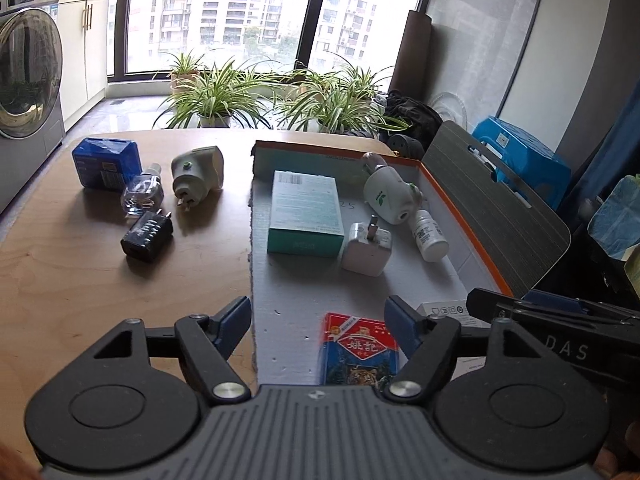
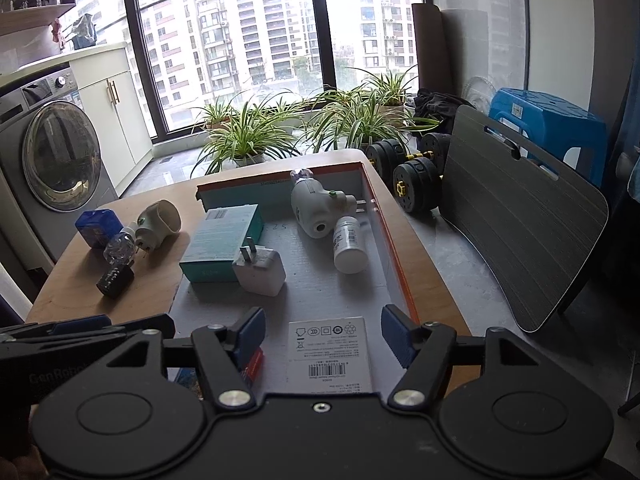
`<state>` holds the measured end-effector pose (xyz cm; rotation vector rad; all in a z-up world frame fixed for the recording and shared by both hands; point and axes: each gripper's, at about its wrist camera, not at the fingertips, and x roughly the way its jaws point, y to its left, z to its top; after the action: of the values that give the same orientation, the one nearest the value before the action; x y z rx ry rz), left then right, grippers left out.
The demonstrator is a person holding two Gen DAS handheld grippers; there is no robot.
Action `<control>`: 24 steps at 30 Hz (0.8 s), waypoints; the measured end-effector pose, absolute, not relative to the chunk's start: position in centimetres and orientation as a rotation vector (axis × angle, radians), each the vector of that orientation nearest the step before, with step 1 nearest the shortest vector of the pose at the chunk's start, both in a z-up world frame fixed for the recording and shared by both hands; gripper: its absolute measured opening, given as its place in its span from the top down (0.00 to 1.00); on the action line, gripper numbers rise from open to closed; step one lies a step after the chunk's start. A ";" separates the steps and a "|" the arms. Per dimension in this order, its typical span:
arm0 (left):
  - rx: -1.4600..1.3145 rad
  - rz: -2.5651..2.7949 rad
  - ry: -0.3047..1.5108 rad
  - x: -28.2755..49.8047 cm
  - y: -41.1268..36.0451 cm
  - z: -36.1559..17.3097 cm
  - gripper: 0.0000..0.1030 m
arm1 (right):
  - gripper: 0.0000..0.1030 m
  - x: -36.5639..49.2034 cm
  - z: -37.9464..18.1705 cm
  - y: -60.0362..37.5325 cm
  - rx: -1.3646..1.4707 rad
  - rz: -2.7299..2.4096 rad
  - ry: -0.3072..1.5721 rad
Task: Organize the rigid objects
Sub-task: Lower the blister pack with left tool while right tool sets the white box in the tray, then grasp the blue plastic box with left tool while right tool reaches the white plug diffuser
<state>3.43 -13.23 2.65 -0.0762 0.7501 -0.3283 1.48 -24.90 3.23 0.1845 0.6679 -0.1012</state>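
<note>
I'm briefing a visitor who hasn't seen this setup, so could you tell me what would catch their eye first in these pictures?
Probably the shallow orange-rimmed box on the wooden table, holding a teal carton, a white charger and a white bottle. Nearest the left gripper lies a red tiger-print card pack; a white labelled box sits between the open right gripper fingers. Behind, spider plants line the window.

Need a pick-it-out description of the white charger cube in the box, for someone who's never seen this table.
Start at the shallow orange-rimmed box on the wooden table. On its white floor lies a teal carton; the white plug adapter sits at that carton's near right corner. It is the only small white cube there, prongs pointing up, unlike the round white bottle beside it.
</note>
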 end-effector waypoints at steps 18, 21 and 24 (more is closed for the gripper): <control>-0.207 -0.009 0.690 10.1 0.0 4.7 0.04 | 0.22 5.7 5.1 -16.9 0.092 0.083 0.669; -0.225 0.020 0.671 13.0 1.2 5.3 0.00 | 0.22 6.7 4.9 -16.1 0.089 0.101 0.676; -0.193 0.008 0.662 16.0 1.2 5.2 0.00 | 0.22 7.7 4.7 -15.6 0.084 0.118 0.682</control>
<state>16.03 1.16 5.25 -0.1927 0.6618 0.0084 7.66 -15.62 4.66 0.0838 0.6822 0.1181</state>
